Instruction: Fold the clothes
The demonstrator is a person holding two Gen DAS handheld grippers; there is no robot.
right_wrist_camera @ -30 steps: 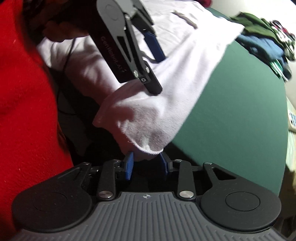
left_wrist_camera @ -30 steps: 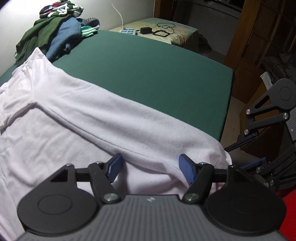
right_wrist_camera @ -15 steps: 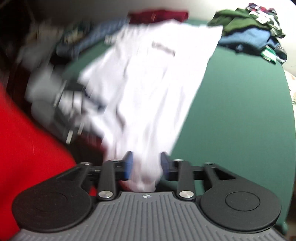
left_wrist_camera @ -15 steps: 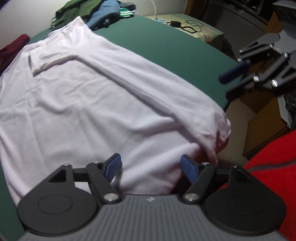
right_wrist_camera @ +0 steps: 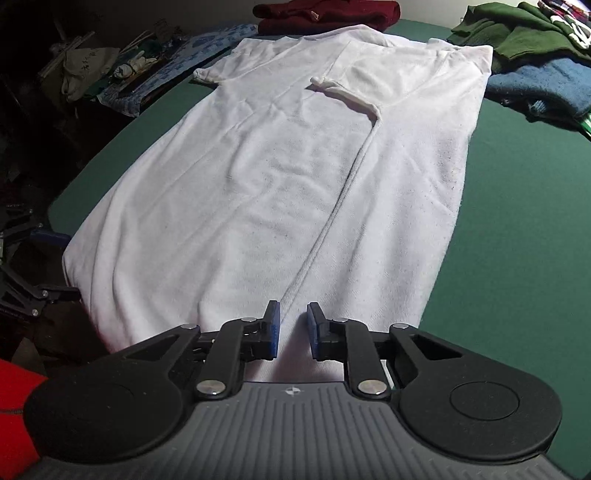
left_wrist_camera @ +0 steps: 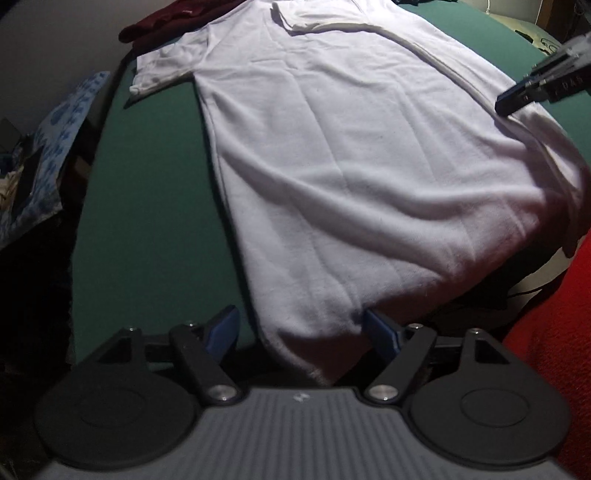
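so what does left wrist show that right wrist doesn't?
Left wrist only: the left claw, jaws wide, straddling the white shirt's hem corner, and the right claw's dark tip at top right.
Right wrist only: the right claw, closing over the hem beside the folded edge, plus the green and blue clothes pile.
Both: shirt flat on the green table, maroon garment beyond the collar, red sleeve.

One white T-shirt (right_wrist_camera: pixel 280 177); two grippers; one maroon garment (right_wrist_camera: pixel 325 13); one blue sweater (right_wrist_camera: pixel 543 86).
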